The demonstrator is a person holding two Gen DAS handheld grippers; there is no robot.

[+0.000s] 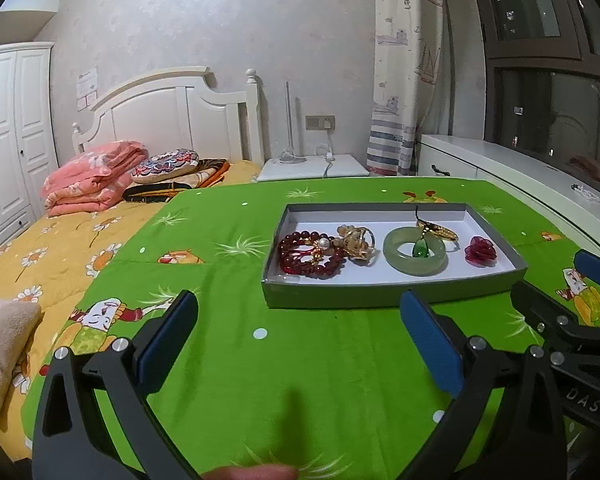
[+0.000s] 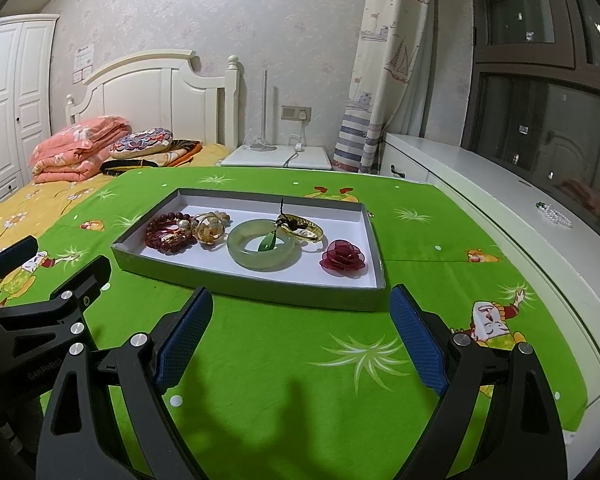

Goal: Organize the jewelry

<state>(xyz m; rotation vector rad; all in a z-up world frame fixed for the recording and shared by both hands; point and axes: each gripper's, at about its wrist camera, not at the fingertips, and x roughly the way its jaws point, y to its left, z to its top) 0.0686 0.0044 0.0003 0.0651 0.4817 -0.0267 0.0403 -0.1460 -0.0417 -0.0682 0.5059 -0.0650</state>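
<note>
Nearest, in the left wrist view, the left gripper [image 1: 298,312] spread wide over the green cloth [image 1: 300,380], blue pads far apart, nothing between them. Likewise in the right wrist view, the right gripper [image 2: 302,308] spread wide and empty above the same cloth, with the left gripper showing at the left edge of that view, just beside it. Just beyond both pairs of fingertips, a shallow grey tray [image 2: 240,284] with a white floor, lying flat on the cloth, its near wall close to the fingertips but apart from them. Inside the tray, from left to right: a dark red bead bracelet [image 2: 168,234] with a pearl, touching a gold ornament [image 2: 210,228] beside it; then a pale green bangle [image 2: 264,252] near the middle, with a small green drop pendant [image 2: 267,243] lying inside its ring; a gold bangle [image 2: 306,230] just behind and to the right, overlapping the green one; and a dark red fabric rose [image 2: 342,260] alone at the right end. Seen from the left gripper, the tray set ahead and to the right; from the right gripper, ahead and slightly left. Farther off, a bed with a yellow flowered cover [image 1: 60,248], folded pink quilt [image 1: 92,176] and white headboard [image 1: 172,112]; to the right, a white nightstand [image 2: 276,158], a curtain [image 2: 380,80] and a dark window [image 2: 540,100].
</note>
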